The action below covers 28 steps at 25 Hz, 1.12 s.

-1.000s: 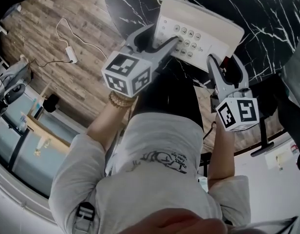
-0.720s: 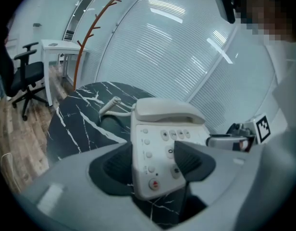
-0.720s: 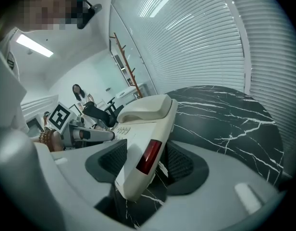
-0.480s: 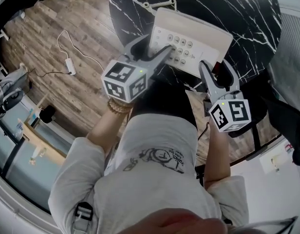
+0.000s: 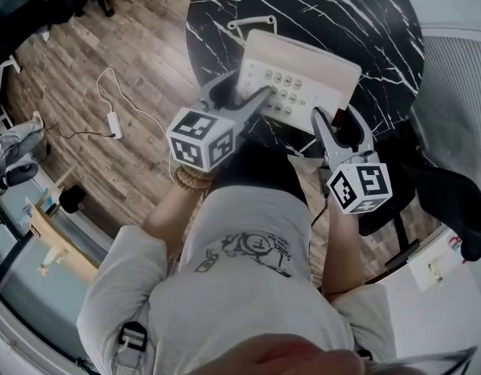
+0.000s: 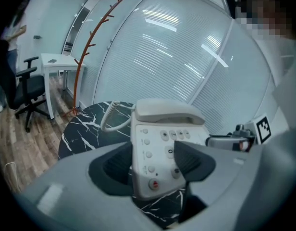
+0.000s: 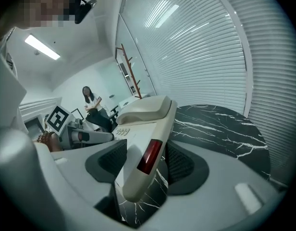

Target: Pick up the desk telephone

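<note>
Floor: wood planking (image 5: 131, 61), with a white cable and power strip (image 5: 113, 119) lying on it at the left. A round black desk (image 5: 365, 14) with white marble veining stands on it. A glass wall with blinds (image 6: 186, 57) and a red-brown coat stand (image 6: 92, 47) lie beyond the desk's far edge.

Left claw (image 5: 242, 89): closed on the near left corner of the desk telephone (image 5: 303, 73). In the left gripper view, one pad (image 6: 114, 165) bears against the telephone's left side. The other pad (image 6: 191, 160) lies over the keypad (image 5: 283, 92). A red button (image 6: 153, 184) shows between the two pads.

Desk telephone: cream-coloured, located at the desk's near edge, roughly central along it. The handset (image 6: 169, 112) is seated on the end toward the far edge. The coiled cord (image 6: 109, 117) runs off toward the left edge and rests on the marble. Veined marble is visible under the near end in both gripper views. Whether the base is clear of the desk cannot be confirmed.

Right claw (image 5: 336, 118): closed on the telephone's near right corner. In the right gripper view the body stands edge-on and tilted between the ribbed pads (image 7: 181, 165). Both pads are against it. A red window (image 7: 149, 156) on its side faces the camera.

Right of the desk: a black chair (image 5: 451, 186).
</note>
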Each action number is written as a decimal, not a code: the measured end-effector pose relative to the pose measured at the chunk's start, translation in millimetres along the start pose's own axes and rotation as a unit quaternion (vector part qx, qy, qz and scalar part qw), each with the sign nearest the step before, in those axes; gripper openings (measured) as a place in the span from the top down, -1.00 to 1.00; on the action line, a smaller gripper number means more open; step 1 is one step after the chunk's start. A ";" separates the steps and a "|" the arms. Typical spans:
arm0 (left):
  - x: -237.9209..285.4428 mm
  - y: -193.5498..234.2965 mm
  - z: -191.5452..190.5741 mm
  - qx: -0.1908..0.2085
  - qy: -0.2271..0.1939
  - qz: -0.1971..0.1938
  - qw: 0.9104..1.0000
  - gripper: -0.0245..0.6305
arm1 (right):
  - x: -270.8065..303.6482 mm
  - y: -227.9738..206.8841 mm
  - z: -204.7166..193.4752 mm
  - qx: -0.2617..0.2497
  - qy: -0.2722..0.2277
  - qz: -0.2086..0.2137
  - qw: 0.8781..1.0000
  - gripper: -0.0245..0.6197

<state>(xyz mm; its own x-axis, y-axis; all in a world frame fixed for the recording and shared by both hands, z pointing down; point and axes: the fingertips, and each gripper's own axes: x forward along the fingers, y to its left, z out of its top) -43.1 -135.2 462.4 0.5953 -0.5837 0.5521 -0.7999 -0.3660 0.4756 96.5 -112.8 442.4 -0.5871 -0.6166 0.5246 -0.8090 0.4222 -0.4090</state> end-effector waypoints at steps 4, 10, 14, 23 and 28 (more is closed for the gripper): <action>-17.8 -15.5 18.3 0.004 -0.014 0.000 1.000 0.09 | -16.9 12.4 20.5 -0.009 -0.012 0.000 1.000 0.13; -48.5 -40.0 46.5 0.013 -0.035 0.001 0.999 0.09 | -44.4 34.9 52.3 -0.020 -0.031 0.000 0.999 0.13; -68.1 -55.3 62.9 0.013 -0.052 -0.001 0.999 0.09 | -62.4 49.9 73.9 -0.036 -0.045 0.000 0.998 0.13; -103.8 -89.8 90.5 0.021 -0.080 -0.001 0.997 0.09 | -100.9 73.9 108.1 -0.051 -0.076 -0.003 0.996 0.12; -117.9 -104.7 108.5 0.034 -0.099 -0.003 0.994 0.09 | -117.0 83.7 127.1 -0.063 -0.096 -0.008 0.993 0.11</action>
<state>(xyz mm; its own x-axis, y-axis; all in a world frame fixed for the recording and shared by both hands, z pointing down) -37.7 -106.7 273.2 0.5793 -0.7103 0.3999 -0.8032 -0.4140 0.4283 101.4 -89.9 251.9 -0.5676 -0.7343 0.3724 -0.8223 0.4837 -0.2997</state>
